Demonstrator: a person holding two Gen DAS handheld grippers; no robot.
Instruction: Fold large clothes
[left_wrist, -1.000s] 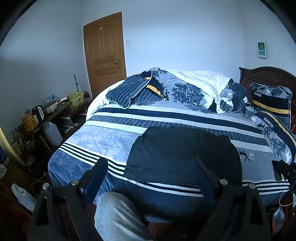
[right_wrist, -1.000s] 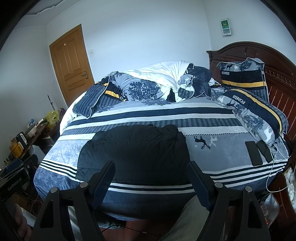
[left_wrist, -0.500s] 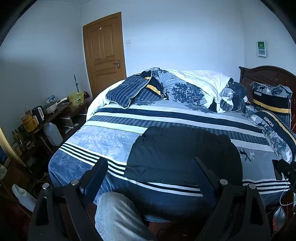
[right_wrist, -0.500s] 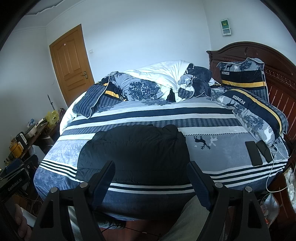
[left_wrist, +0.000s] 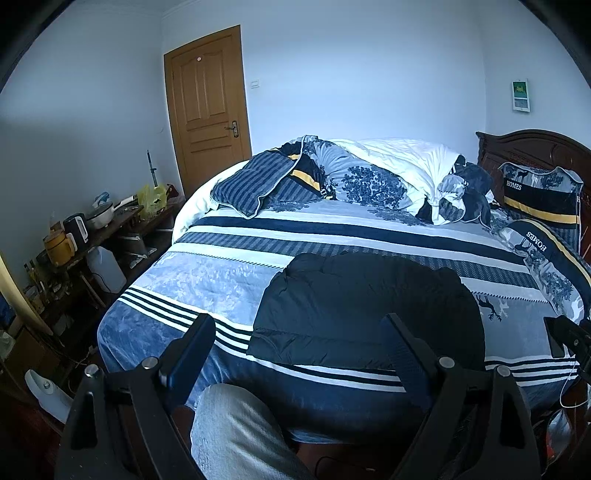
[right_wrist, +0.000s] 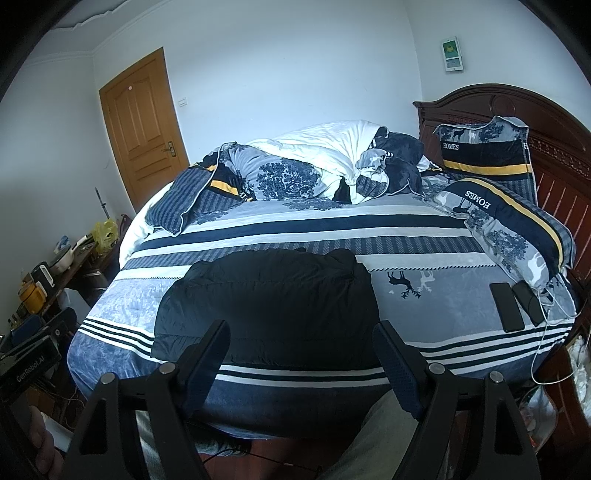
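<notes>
Jacket (right_wrist: 266, 302): dark, padded, already a compact rectangle, flat on bed (right_wrist: 424, 236), lower centre of frame, long axis left to right. In left wrist view, jacket (left_wrist: 365, 310) right of centre. Right gripper (right_wrist: 303, 354): jaws apart, empty, centred on near hem, clear of fabric. Left gripper (left_wrist: 299, 347): jaws apart, empty, offset toward left hem corner. Right hand judged better aligned. Phones (right_wrist: 508, 306) lower right, well apart from jacket
</notes>
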